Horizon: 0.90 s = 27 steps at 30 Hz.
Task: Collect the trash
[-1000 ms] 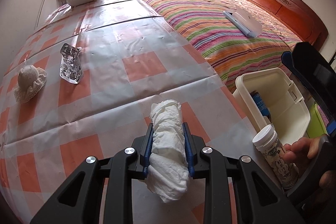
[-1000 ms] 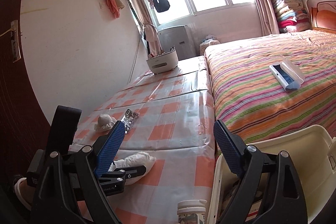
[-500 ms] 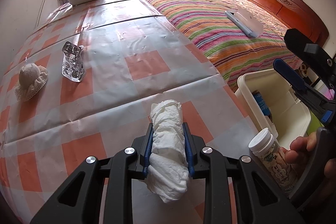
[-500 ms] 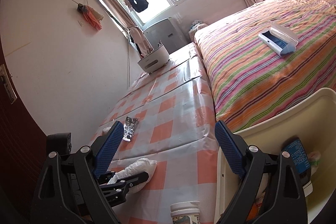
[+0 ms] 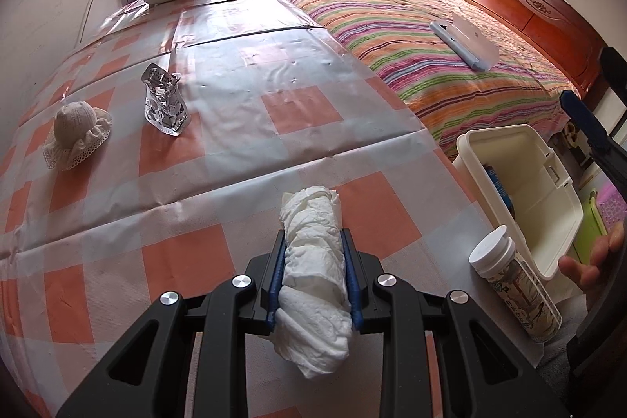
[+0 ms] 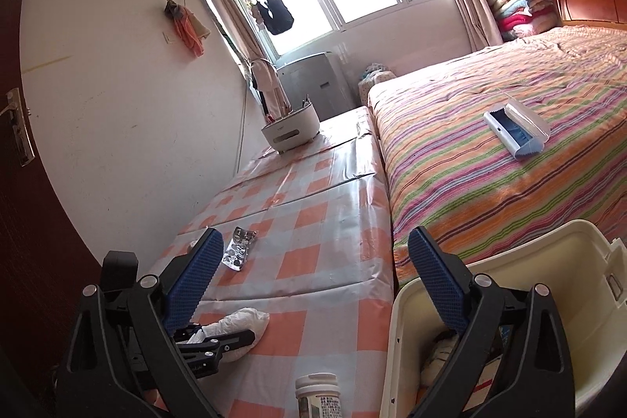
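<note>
While the tissue [image 5: 313, 261] is squeezed lengthwise in the left tool [image 5: 313, 275], the bin [image 5: 521, 198] is seen at right; the right tool [image 6: 313, 285] is opening, empty.

On the table [image 5: 243, 128], the foil pack [image 5: 164, 104] lies just right of the hat [image 5: 76, 136].
</note>
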Motion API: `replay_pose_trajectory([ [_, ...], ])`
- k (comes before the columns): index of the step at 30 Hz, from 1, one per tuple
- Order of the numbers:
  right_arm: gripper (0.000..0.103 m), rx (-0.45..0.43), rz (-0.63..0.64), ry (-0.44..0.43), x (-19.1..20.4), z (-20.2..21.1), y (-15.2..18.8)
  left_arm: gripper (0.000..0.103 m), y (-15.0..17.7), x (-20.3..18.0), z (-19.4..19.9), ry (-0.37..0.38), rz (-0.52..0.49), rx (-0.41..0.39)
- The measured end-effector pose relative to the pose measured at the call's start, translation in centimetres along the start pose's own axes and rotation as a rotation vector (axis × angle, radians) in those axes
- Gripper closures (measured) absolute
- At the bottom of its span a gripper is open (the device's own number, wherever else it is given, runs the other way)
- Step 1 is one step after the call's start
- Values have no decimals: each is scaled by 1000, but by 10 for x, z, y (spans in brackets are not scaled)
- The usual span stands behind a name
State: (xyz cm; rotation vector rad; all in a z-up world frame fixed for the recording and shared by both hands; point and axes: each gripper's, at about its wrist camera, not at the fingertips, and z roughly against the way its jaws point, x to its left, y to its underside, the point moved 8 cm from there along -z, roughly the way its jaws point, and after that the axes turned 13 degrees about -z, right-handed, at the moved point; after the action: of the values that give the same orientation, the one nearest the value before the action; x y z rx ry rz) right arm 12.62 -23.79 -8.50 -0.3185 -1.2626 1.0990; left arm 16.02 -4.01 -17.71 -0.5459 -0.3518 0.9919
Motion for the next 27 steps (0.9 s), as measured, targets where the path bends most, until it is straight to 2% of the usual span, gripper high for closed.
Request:
replay_pose_trajectory([
  [5,8,139,105,-3,3,25,30,77,4,2,3,-8,2,-4],
  [11,9,346,339,8,29,32,105,77,4,1,1,-19,3,-4],
  [14,10,398,411,27,35,24,129,77,2,0,1,-20,7,-7],
  [15,13,417,422,36,35,20,135,77,2,0,2,-21,8,-9],
  [18,33,479,434,71,30,5,148,77,3,0,4,-22,7,-13],
  [20,37,510,432,87,24,-3,154,77,3,0,4,-22,3,-12],
  [22,53,523,422,106,19,-7,155,77,4,0,4,-23,0,-12],
  [23,56,515,423,105,18,-7,154,77,4,0,5,-23,1,-13],
  [24,70,516,415,102,17,-6,153,77,4,1,5,-22,3,-14],
  [25,75,512,401,99,17,-5,151,77,3,0,5,-23,3,-17],
  [27,75,488,397,102,15,-4,145,77,2,-1,7,-26,0,-23],
])
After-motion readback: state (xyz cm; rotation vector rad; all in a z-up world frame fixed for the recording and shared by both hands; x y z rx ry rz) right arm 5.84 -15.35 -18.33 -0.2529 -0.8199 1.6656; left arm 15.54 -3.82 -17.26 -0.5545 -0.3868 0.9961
